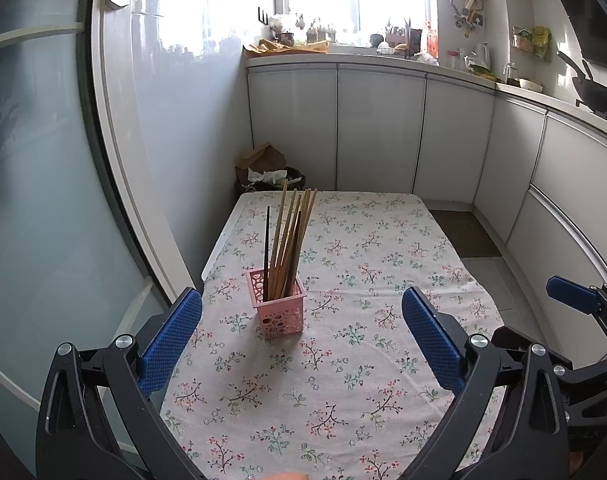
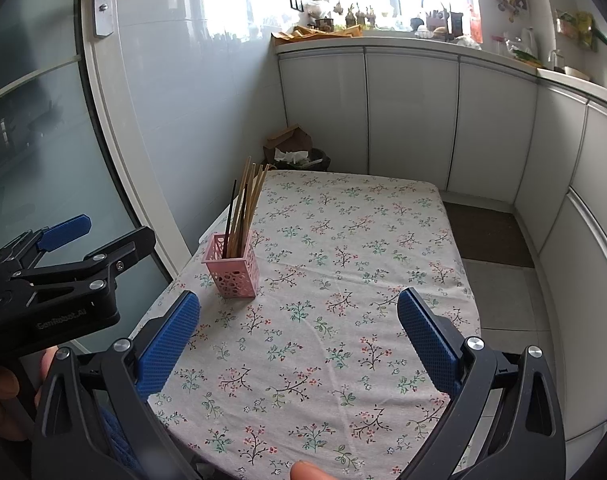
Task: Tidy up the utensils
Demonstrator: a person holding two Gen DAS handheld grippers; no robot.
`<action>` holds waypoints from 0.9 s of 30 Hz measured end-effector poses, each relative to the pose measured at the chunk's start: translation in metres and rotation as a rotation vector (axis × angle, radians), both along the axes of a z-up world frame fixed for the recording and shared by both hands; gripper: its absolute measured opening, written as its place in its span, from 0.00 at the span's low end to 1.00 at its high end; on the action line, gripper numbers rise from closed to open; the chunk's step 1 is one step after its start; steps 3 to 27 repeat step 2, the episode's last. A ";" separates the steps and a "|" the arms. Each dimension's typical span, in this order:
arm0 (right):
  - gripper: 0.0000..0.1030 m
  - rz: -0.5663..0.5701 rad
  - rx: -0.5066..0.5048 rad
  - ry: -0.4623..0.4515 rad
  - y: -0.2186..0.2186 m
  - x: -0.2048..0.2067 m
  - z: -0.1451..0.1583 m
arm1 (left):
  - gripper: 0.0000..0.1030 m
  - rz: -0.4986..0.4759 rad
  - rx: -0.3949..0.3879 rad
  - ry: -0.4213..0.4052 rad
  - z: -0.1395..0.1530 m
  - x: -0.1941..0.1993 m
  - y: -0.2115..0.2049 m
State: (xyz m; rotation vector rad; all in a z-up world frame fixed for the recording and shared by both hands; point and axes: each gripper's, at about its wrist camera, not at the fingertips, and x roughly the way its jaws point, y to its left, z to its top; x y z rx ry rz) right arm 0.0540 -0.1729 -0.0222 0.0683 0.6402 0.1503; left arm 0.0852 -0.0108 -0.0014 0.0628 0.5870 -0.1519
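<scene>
A pink perforated holder (image 1: 279,306) stands on the floral tablecloth (image 1: 363,280), left of the table's middle. Several wooden chopsticks (image 1: 293,236) and a dark one stand upright in it. The holder also shows in the right wrist view (image 2: 233,270) with its chopsticks (image 2: 245,208). My left gripper (image 1: 301,316) is open and empty, held above the near part of the table, short of the holder. My right gripper (image 2: 299,316) is open and empty, to the right of the holder. The left gripper shows at the left of the right wrist view (image 2: 63,236).
A glass door (image 1: 43,200) stands close on the left of the table. White cabinets (image 1: 379,136) run behind and along the right. A bin with cardboard (image 1: 267,168) sits beyond the table's far edge. A wok (image 1: 595,92) is on the right counter.
</scene>
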 end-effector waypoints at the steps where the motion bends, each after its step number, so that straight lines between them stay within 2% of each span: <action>1: 0.94 0.001 0.001 0.000 0.000 0.000 0.000 | 0.93 -0.001 0.000 0.001 0.000 0.000 0.000; 27: 0.94 0.001 0.001 0.000 0.000 0.000 0.000 | 0.93 -0.003 -0.002 0.001 0.000 0.000 0.000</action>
